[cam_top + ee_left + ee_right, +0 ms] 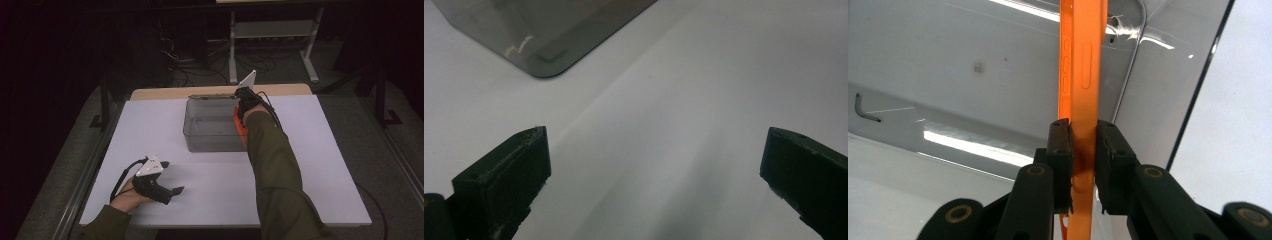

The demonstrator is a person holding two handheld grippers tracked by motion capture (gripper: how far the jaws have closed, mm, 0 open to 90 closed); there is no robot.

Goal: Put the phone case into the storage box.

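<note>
A flat orange piece (1083, 60) stands edge-on between the jaws of my right gripper (1083, 135), whose pads press on both of its faces. In the high view this gripper (245, 102) is at the right wall of a clear grey plastic bin (210, 131), and the orange piece (239, 125) hangs down beside that wall, under the sleeve. The bin's inside (973, 75) lies below the piece. My left gripper (172, 177) rests near the table's front left with its jaws wide apart. Between its fingertips (654, 150) there is only white tabletop, and a bin corner (549, 35) lies ahead.
The white table (310, 165) has open room right and front of the bin. A small dark bent piece like a hex key (865, 111) lies in the bin. Behind the table stand a metal shelf frame (272, 30) and floor cables.
</note>
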